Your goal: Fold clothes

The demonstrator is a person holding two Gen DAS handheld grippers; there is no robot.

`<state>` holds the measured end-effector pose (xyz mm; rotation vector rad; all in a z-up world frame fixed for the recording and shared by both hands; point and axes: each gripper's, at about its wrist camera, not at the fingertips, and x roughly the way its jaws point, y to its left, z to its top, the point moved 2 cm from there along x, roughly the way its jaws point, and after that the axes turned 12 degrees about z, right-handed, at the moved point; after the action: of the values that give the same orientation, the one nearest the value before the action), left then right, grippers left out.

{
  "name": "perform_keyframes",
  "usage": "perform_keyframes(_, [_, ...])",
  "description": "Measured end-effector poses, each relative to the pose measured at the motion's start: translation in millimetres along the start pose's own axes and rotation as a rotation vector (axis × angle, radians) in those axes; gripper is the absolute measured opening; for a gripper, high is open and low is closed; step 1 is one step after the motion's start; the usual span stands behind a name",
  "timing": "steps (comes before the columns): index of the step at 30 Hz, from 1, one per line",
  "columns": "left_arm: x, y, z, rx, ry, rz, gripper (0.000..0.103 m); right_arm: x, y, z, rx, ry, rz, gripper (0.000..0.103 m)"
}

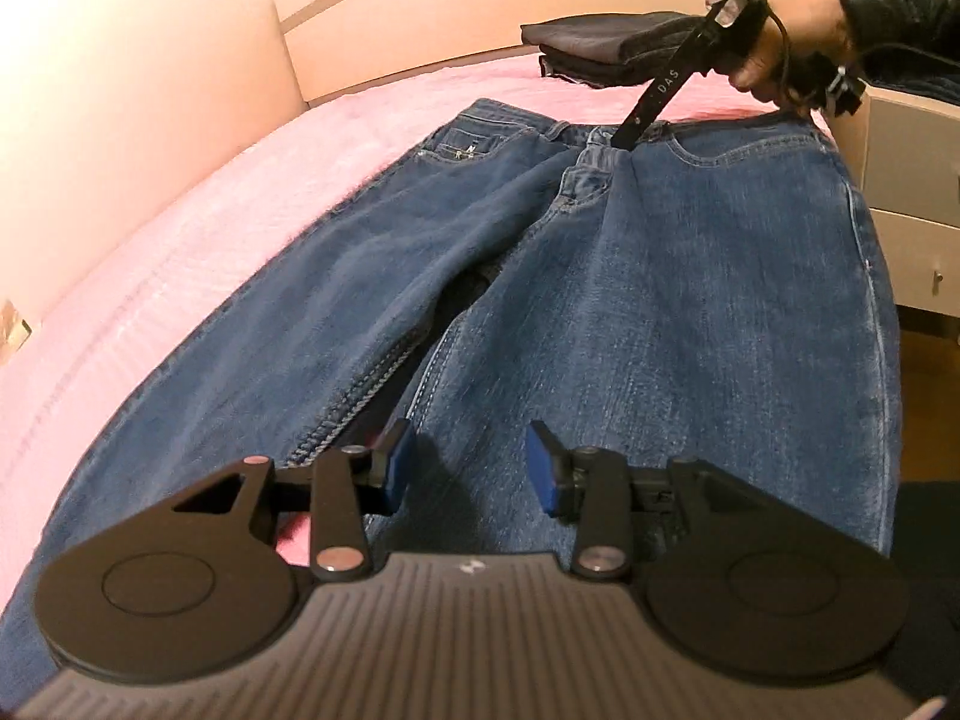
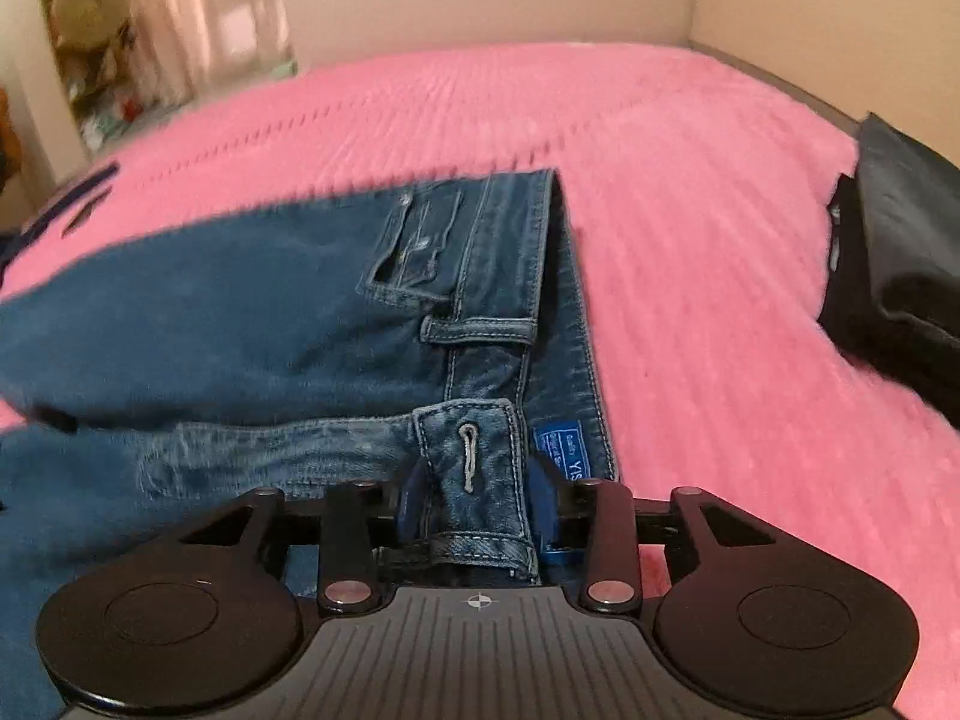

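Observation:
Blue jeans (image 1: 630, 312) lie flat, front up, on the pink bed cover (image 1: 150, 240), waistband at the far end. My left gripper (image 1: 471, 465) hovers open over the legs near the inseam, with only flat denim below its blue pads (image 1: 396, 462). My right gripper (image 1: 624, 141) reaches down to the fly at the waistband, held by a hand in a black sleeve. In the right wrist view the jeans (image 2: 240, 312) fill the left side. The buttonhole end of the waistband (image 2: 474, 456) lies between the right gripper's (image 2: 477, 498) parted pads (image 2: 543, 498).
A stack of dark folded clothes (image 1: 606, 51) sits on the bed beyond the waistband, also seen as the dark stack (image 2: 900, 276) at the right. A beige headboard (image 1: 390, 18) runs behind. A nightstand (image 1: 912, 204) stands at the right, and bare pink cover (image 2: 690, 210) stretches ahead.

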<state>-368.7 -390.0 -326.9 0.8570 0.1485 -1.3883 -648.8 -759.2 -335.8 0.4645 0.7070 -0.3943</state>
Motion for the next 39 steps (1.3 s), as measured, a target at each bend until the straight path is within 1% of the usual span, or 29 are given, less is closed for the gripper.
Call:
perform_keyframes(1, [-2.9,1.6,-1.3,-0.005,0.002,0.002,0.036,-3.5,1.6,-2.0,-0.002,-0.007,-0.021,0.064])
perform_keyframes(2, [-5.6,3.3,-2.8,-0.011,0.004,0.003,0.037,-8.9,6.6,-3.7,-0.026,-0.01,-0.062,0.074])
perform_keyframes(3, [-7.0,4.8,-4.5,-0.014,0.009,0.008,0.037,-14.4,11.6,-5.3,-0.05,-0.012,-0.102,0.077])
perform_keyframes(4, [-9.1,6.1,-7.3,-0.015,0.015,0.017,0.037,-21.7,18.0,-7.7,-0.066,-0.028,-0.128,0.077])
perform_keyframes(6, [-16.4,9.9,-13.7,-0.025,0.025,0.039,0.037,-42.2,35.3,-14.8,-0.078,-0.097,-0.133,0.077])
perform_keyframes(7, [-22.1,12.9,-17.1,-0.037,0.027,0.051,0.037,-52.0,45.7,-20.3,-0.078,-0.134,-0.126,0.077])
perform_keyframes(9, [-34.6,19.7,-25.6,-0.071,0.036,0.077,0.037,-69.3,72.8,-38.2,-0.062,-0.206,-0.071,0.077])
perform_keyframes(10, [-41.2,24.7,-33.2,-0.095,0.049,0.092,0.037,-71.0,85.5,-49.2,-0.052,-0.216,-0.027,0.077])
perform_keyframes(12, [-53.3,36.1,-52.2,-0.147,0.087,0.121,0.037,-63.8,102.9,-72.7,-0.031,-0.188,0.049,0.077])
perform_keyframes(13, [-58.8,42.6,-64.0,-0.176,0.112,0.135,0.037,-57.7,108.9,-84.7,-0.02,-0.159,0.073,0.077])
perform_keyframes(15, [-70.5,55.9,-88.6,-0.233,0.164,0.164,0.037,-43.0,108.1,-103.8,0.021,-0.072,0.043,0.077])
perform_keyframes(16, [-76.9,62.7,-101.6,-0.261,0.19,0.178,0.037,-40.7,107.9,-110.2,0.04,-0.055,0.022,0.077])
perform_keyframes(20, [-117.9,92.8,-148.1,-0.384,0.252,0.273,0.041,-60.1,127.0,-109.6,0.073,-0.111,-0.012,0.077])
perform_keyframes(21, [-129.5,99.7,-160.4,-0.405,0.272,0.305,0.041,-64.2,137.4,-108.9,0.054,-0.119,-0.02,0.078])
perform_keyframes(22, [-139.8,105.4,-173.3,-0.416,0.296,0.336,0.041,-68.3,147.8,-108.1,0.036,-0.127,-0.027,0.087])
perform_keyframes(24, [-159.3,116.2,-199.8,-0.431,0.345,0.4,0.041,-71.3,168.1,-111.1,-0.001,-0.13,-0.037,0.096])
perform_keyframes(25, [-169.9,122.5,-215.8,-0.445,0.381,0.433,0.041,-70.1,177.8,-113.1,-0.022,-0.127,-0.055,0.096])
perform_keyframes(27, [-192.2,135.0,-247.7,-0.482,0.449,0.499,0.041,-68.2,194.3,-115.6,-0.073,-0.129,-0.134,0.096])
perform_keyframes(28, [-203.8,140.7,-261.7,-0.505,0.474,0.529,0.041,-68.9,203.3,-116.7,-0.112,-0.142,-0.201,0.096])
perform_keyframes(29, [-215.3,146.5,-275.7,-0.528,0.499,0.559,0.041,-69.8,213.1,-118.0,-0.156,-0.159,-0.248,0.096])
perform_keyframes(30, [-227.3,151.9,-286.9,-0.561,0.51,0.585,0.042,-71.2,223.8,-119.7,-0.207,-0.179,-0.263,0.096])
perform_keyframes(31, [-238.1,157.3,-295.7,-0.595,0.516,0.601,0.042,-72.2,233.7,-121.1,-0.241,-0.196,-0.254,0.096])
perform_keyframes(32, [-248.4,162.8,-304.0,-0.629,0.522,0.616,0.041,-71.1,240.7,-122.4,-0.235,-0.203,-0.199,0.096])
perform_keyframes(34, [-256.2,166.7,-312.5,-0.648,0.534,0.637,0.041,-62.7,246.5,-126.4,-0.183,-0.191,-0.079,0.096])
perform_keyframes(35, [-257.3,166.4,-313.2,-0.647,0.531,0.635,0.041,-54.4,243.9,-128.8,-0.145,-0.164,-0.049,0.096])
perform_keyframes(36, [-258.9,166.3,-313.9,-0.644,0.525,0.631,0.041,-44.9,238.4,-132.5,-0.098,-0.132,-0.029,0.096])
perform_keyframes(37, [-260.5,166.3,-314.5,-0.642,0.519,0.627,0.041,-34.9,227.4,-137.8,-0.038,-0.094,-0.03,0.096])
perform_keyframes(38, [-260.6,164.9,-309.4,-0.629,0.501,0.627,0.04,-31.5,216.0,-143.0,0.016,-0.082,-0.036,0.096])
perform_keyframes(39, [-260.2,163.0,-302.1,-0.614,0.48,0.628,0.04,-34.3,206.2,-148.3,0.056,-0.101,-0.035,0.096])
